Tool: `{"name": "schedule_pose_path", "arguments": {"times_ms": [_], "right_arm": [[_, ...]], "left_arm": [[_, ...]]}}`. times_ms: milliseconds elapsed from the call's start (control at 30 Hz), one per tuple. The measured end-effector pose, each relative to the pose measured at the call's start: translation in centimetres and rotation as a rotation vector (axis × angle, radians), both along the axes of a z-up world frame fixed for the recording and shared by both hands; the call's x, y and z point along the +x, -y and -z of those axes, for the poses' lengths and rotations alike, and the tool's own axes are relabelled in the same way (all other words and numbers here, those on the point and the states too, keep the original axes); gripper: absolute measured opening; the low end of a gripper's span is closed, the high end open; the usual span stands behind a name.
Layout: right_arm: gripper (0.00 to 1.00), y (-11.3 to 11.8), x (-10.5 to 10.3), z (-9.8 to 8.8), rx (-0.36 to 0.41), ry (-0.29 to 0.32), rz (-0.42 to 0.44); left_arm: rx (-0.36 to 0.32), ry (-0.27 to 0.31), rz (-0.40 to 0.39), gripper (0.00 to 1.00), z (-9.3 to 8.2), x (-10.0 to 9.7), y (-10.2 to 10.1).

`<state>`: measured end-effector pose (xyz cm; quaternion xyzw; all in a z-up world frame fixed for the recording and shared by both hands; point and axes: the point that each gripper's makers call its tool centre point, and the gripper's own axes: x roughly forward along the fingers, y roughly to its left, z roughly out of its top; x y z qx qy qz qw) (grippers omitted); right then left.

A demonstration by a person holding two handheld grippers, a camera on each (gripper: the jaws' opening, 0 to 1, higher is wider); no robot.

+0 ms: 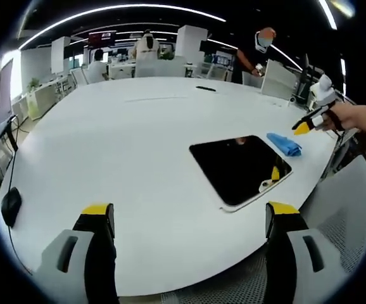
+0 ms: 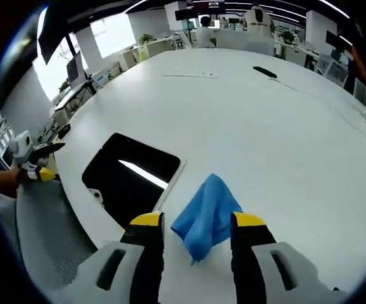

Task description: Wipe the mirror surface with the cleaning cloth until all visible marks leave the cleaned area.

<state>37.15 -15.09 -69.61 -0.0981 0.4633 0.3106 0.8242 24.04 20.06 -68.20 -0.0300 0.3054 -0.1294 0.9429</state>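
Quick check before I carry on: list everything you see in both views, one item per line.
Mirror: one, dark glass with a pale frame, flat on the table near its edge.
Cleaning cloth: one, blue, crumpled on the table beside the mirror.
Table: one, white, large and rounded.
Dark flat object: one, black, far side of the table; too small to identify.
Mesh chair: one, grey, at the table edge.
People: some at desks in the background.
Left hand-held gripper: yellow-tipped black jaws, open, above the table edge.
Right hand-held gripper: same colours, open, jaws either side of the cloth.
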Motion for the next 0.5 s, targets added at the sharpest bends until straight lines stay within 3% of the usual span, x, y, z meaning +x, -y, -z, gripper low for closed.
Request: {"name": "schedule_pose_path", "arguments": {"times_ms": [267, 500], "right_arm": [[0.22, 0.1, 1.0, 3.2, -0.063, -0.057, 0.007], [0.14, -0.4, 1.4, 4.4, -0.087, -0.068, -0.008]], "left_arm": [[0.005, -0.014, -0.003, 0.98, 0.3, -0.1, -0.1], [0.028, -0.016, 0.018, 0.98, 0.4, -0.3, 0.0]]}}
